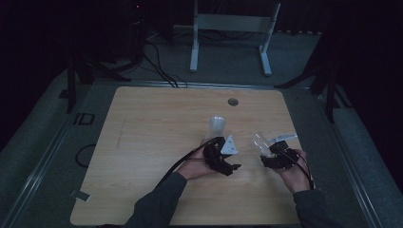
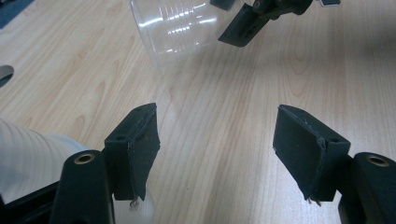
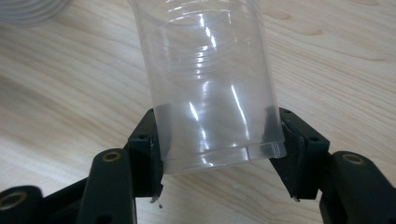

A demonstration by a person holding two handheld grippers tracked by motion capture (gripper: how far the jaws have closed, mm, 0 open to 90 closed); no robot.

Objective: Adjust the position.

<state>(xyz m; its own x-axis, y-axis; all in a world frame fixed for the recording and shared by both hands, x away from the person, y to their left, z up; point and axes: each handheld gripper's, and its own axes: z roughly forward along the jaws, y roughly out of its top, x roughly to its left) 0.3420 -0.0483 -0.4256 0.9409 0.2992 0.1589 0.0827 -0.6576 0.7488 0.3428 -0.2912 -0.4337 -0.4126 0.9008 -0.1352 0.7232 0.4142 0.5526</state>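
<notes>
Clamping a clear plastic cup (image 3: 212,84) near its closed base, the right gripper (image 3: 219,140) has one black pad pressed on each side of the ribbed wall, and the cup leans away from the fingers with its open mouth pointing forward over the wooden table (image 3: 70,93). From the left gripper view the same clear plastic cup (image 2: 175,30) hangs tilted above the wood, ahead of and well beyond the fingertips, with the right gripper (image 2: 252,18) at its far end. The left gripper (image 2: 215,149) stands with its jaws spread wide, bare tabletop between them and nothing touching either pad. Just outside its left finger (image 2: 135,149) sits a white ribbed cup (image 2: 28,158), close beside the finger; whether it touches cannot be told. In the high view the left gripper (image 1: 223,159) lies in a hand at the middle of the table (image 1: 152,123), with the white ribbed cup (image 1: 218,126) upright just beyond its fingertips, while the right gripper (image 1: 278,154) holds the clear plastic cup (image 1: 260,141) out past its own tips, angled toward the other hand. A corner of the white ribbed cup (image 3: 28,9) also shows far beyond the right gripper's left finger (image 3: 144,144)
</notes>
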